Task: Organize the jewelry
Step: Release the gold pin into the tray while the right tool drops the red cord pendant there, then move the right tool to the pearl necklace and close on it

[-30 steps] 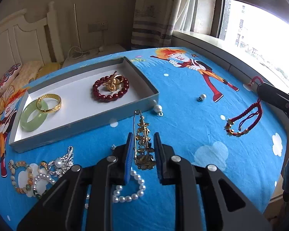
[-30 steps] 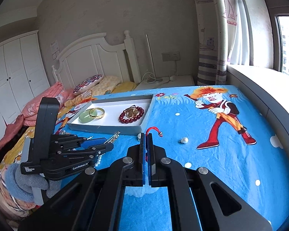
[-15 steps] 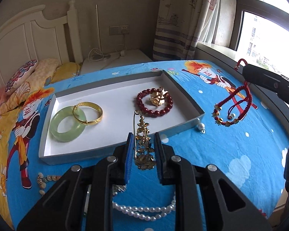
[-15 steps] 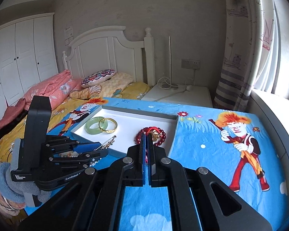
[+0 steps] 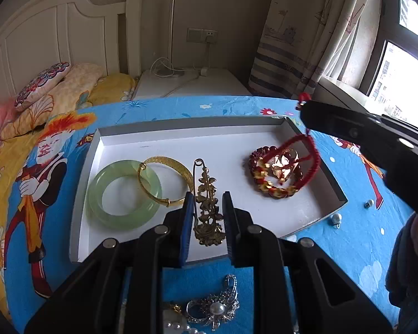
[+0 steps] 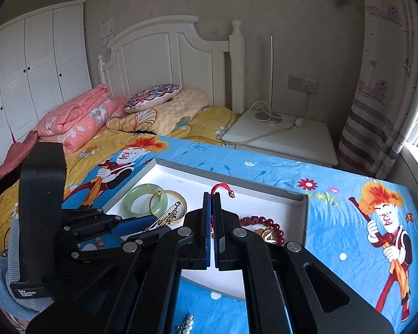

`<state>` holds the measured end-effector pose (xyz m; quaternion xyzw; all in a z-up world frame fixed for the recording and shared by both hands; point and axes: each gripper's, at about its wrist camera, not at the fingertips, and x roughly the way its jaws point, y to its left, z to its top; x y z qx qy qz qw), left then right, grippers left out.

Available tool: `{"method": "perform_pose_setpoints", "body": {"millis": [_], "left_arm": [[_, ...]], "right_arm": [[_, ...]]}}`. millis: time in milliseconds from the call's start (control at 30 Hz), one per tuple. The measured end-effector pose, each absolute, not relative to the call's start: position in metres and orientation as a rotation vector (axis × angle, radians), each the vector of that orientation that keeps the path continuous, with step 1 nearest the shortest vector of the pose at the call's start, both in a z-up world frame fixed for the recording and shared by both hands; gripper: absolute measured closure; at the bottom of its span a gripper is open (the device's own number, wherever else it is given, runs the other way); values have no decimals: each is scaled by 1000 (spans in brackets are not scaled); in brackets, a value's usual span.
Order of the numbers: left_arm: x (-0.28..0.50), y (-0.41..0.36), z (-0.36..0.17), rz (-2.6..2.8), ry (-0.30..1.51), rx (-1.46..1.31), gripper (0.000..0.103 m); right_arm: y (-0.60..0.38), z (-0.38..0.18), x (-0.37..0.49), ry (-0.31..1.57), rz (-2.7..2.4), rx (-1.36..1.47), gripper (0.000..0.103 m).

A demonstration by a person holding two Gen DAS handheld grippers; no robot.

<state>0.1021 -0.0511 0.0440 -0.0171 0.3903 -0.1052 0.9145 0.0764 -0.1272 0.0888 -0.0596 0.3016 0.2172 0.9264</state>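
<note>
Left wrist view shows the left tongs (image 5: pixel 206 208) pinching a gold hairpin (image 5: pixel 207 208) over the white tray (image 5: pixel 86 172), while the right tongs (image 6: pixel 212 217), shut tight, hold a red cord bracelet (image 5: pixel 306 164), maybe touching the red bead bracelet (image 5: pixel 257 154).

Hanging over the white tray (image 5: pixel 237 144): a gold leaf-patterned brooch pin (image 5: pixel 207 203), pointing away, and a red cord bracelet (image 5: pixel 298 164) with gold beads, dangling above a dark red bead bracelet (image 5: pixel 255 154). Lying flat inside, overlapping: a green jade bangle (image 5: pixel 124 192) and gold bangle (image 5: pixel 167 181).
</note>
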Motion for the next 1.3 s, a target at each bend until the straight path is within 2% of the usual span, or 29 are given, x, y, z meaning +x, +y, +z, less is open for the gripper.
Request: {"method": "perform_pose_setpoints", "body": {"millis": [133, 167, 200, 267, 300, 500, 600, 667, 967, 1300], "left_arm": [[105, -51, 35, -222, 813, -35, 81], [105, -50, 33, -217, 817, -34, 73], [104, -49, 33, -213, 814, -37, 65], [101, -45, 35, -201, 798, -40, 53], [99, -42, 36, -193, 790, -40, 49], [86, -36, 43, -155, 748, -11, 37], [77, -37, 47, -132, 728, 11, 27], [71, -38, 48, -118, 717, 26, 24], [41, -23, 47, -49, 700, 53, 15], [-11, 40, 40, 34, 715, -83, 8]], "right_arm": [[-118, 77, 105, 626, 438, -126, 97], [-118, 74, 112, 641, 420, -126, 93], [-119, 72, 118, 660, 415, -110, 80], [-127, 70, 121, 664, 428, -57, 46], [-131, 71, 118, 649, 428, -44, 42], [-147, 72, 95, 628, 435, -20, 41], [-154, 73, 82, 619, 432, -12, 37], [-158, 72, 73, 614, 433, -2, 33], [-168, 58, 28, 607, 453, 0, 28], [-183, 31, 7, 647, 460, 54, 26]]}}
